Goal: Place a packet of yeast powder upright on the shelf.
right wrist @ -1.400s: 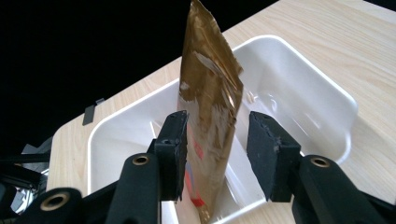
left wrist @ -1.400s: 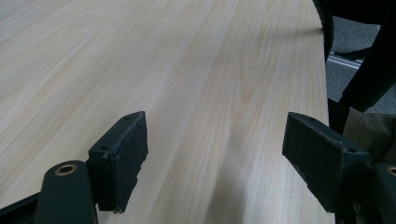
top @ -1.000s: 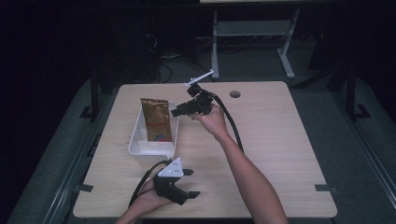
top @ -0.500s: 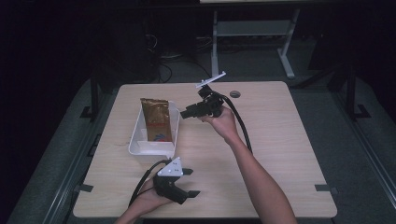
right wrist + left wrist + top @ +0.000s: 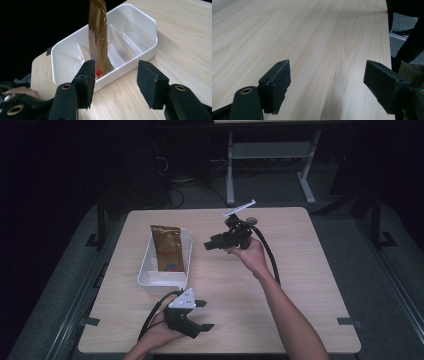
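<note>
Resting toward the left edge of the wooden table (image 5: 300,270), a white tray (image 5: 145,276) was seen, its long side running from the near side toward the far side. A brown packet (image 5: 168,249) was held in it, leaning on the far wall with its top raised above the rim; in the right gripper view the packet (image 5: 98,30) was seen to stand between thin dividers that split the tray (image 5: 147,47) into compartments, though which compartment could not be told. A small round dark object (image 5: 251,219) was noted near the far edge of the table, just behind the right gripper (image 5: 210,245). That gripper was held above the table's middle, just right of the tray and pointed toward it; its jaws had just been opening, nothing was gripped between them, and no obstacle was seen between them and the tray. The left gripper (image 5: 204,315) was rested near the front edge, just in front of the tray, its jaws spread wide over bare wood (image 5: 324,50) with nothing held between them.
</note>
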`<control>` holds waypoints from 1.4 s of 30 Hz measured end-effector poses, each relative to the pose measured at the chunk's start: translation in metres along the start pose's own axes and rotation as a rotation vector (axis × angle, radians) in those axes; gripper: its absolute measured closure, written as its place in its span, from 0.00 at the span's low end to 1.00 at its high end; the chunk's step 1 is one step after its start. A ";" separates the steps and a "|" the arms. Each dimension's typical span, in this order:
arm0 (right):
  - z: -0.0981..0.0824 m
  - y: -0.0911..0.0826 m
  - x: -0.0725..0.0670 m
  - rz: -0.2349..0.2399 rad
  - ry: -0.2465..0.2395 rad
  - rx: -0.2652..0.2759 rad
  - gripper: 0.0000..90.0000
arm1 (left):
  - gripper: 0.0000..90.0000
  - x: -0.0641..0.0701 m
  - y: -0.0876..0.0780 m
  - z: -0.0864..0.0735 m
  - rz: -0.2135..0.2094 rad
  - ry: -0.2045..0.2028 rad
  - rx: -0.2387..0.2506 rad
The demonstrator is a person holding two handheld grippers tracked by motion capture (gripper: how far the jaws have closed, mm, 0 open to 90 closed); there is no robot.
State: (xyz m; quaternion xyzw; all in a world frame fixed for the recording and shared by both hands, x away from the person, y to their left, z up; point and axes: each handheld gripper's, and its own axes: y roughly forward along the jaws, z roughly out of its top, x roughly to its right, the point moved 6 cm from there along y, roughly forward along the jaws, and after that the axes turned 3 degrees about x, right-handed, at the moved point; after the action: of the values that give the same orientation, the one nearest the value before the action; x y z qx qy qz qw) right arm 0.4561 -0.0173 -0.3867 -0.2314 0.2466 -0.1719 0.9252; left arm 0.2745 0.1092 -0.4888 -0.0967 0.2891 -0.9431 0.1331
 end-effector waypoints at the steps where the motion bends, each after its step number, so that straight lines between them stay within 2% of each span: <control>1: -0.001 -0.002 0.001 0.001 0.000 0.002 0.53 | 0.24 0.000 0.000 0.000 0.000 -0.002 0.001; 18: -0.024 -0.044 0.014 -0.032 0.036 0.042 0.49 | 0.24 -0.001 0.001 0.000 -0.001 -0.004 -0.002; 29: -0.036 -0.064 0.019 -0.045 0.050 0.061 0.45 | 0.24 -0.002 0.000 0.000 0.003 -0.008 0.003; 42: -0.065 -0.083 0.031 -0.060 0.096 0.054 0.44 | 0.24 -0.004 0.000 0.001 -0.002 -0.025 0.015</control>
State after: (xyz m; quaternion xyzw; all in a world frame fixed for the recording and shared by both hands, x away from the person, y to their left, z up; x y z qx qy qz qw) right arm 0.4296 -0.1225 -0.4055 -0.2051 0.2788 -0.2171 0.9127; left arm 0.2785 0.1095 -0.4881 -0.1078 0.2805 -0.9440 0.1366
